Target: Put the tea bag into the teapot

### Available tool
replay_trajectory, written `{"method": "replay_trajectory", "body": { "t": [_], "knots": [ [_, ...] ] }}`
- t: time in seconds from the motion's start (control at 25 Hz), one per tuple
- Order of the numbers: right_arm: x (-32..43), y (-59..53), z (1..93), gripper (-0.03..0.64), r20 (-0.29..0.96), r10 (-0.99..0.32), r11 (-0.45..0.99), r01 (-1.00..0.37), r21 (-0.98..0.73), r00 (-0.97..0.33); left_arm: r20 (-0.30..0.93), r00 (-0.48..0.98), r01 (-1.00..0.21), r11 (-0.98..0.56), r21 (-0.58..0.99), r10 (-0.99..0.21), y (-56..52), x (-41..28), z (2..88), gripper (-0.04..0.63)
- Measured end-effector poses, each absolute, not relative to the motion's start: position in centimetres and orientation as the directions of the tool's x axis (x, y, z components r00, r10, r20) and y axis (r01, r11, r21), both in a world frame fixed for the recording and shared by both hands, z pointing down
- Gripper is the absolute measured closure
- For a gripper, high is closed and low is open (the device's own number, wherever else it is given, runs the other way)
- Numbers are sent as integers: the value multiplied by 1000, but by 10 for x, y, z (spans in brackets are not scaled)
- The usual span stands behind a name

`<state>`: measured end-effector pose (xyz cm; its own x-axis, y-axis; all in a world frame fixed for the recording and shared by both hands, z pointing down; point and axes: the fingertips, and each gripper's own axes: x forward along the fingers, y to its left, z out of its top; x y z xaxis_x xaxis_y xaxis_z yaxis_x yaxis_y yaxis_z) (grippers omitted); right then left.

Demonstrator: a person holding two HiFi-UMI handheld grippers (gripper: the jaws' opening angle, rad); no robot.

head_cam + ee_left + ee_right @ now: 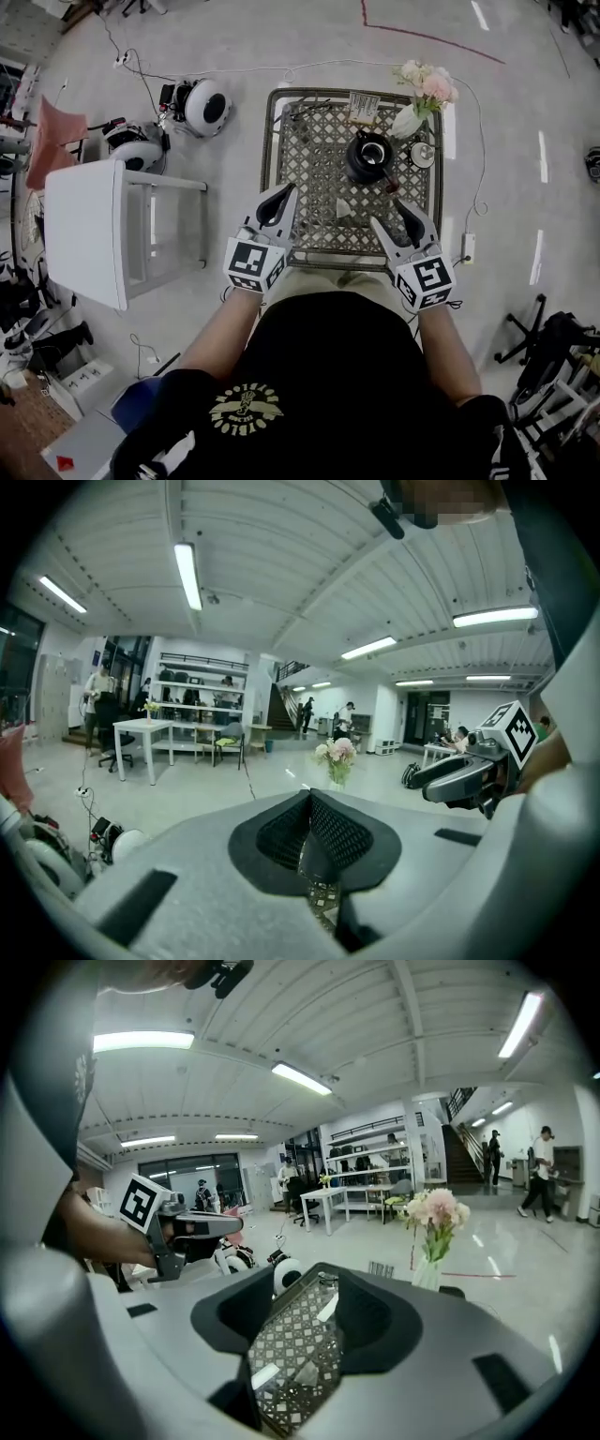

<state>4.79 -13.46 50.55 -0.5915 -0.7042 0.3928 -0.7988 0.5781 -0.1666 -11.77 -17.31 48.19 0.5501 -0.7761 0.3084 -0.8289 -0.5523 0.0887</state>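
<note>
Left tongs are closed together and empty. Right tongs are spread apart with nothing gripped, only the desk lattice visible between them. Tea bag lies on the desk at 7 o'clock from the black teapot, between the two tongs' tips, touching neither.

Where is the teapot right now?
In the head view, the black teapot sits toward the far right of the lattice table, just left of the flower vase and slightly nearer the person.
</note>
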Motion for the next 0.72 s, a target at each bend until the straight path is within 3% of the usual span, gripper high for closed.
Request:
{"method": "replay_trajectory", "body": {
  "t": [0.72],
  "knots": [
    [-14,-138,648,391,612,-555,504,-813,-292,-564,454,641,-759,-598,257,-619,-204,-125,583,588]
  ]
}}
